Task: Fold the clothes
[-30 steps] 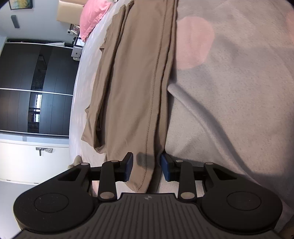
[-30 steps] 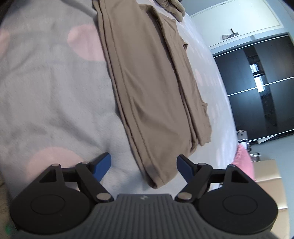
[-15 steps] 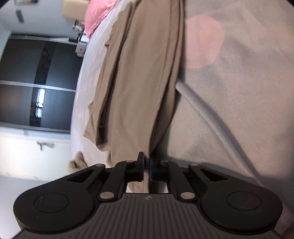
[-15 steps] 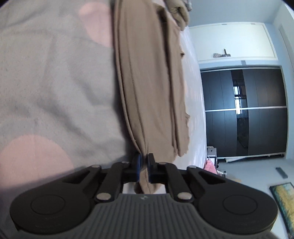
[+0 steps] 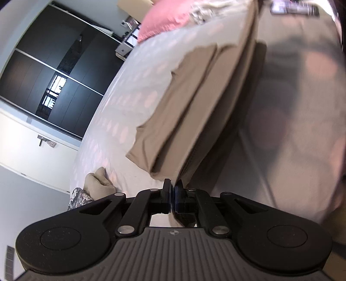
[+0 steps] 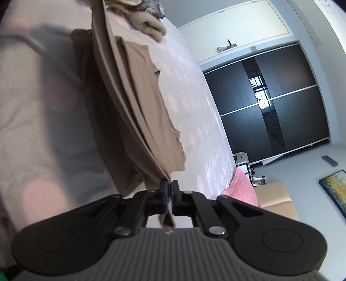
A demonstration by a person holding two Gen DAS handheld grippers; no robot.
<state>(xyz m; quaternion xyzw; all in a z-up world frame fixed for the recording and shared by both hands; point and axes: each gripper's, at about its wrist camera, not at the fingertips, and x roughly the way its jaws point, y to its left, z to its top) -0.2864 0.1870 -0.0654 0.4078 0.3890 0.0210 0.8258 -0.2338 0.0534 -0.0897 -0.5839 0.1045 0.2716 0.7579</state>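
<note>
Left hand-held gripper [image 5: 172, 190] has its two blue-padded fingers pressed together on one edge of the tan garment [image 5: 194, 103], the cloth pinched between the pads and rising off the bed [image 5: 129, 90]. Right hand-held gripper [image 6: 169, 187] is likewise clamped on the tan garment [image 6: 134, 101] at its opposite edge, with a fold of fabric hanging down between the fingers toward the camera. Between the two grips the near edge of the garment is pulled taut above the bed [image 6: 186, 95], while its far part, folded lengthwise with a sleeve tucked on top, lies flat on the spotted bedcover. A dark shadow falls on the cover beneath the raised edge. Relative to the bed, a pink pillow [image 5: 166, 17] sits at one end, and a small crumpled beige cloth [image 5: 97, 183] lies at the other end beside a patterned item. Beyond the far side of the bed stands a dark wardrobe [image 6: 270, 103] with sliding doors. The left view is blurred.
</note>
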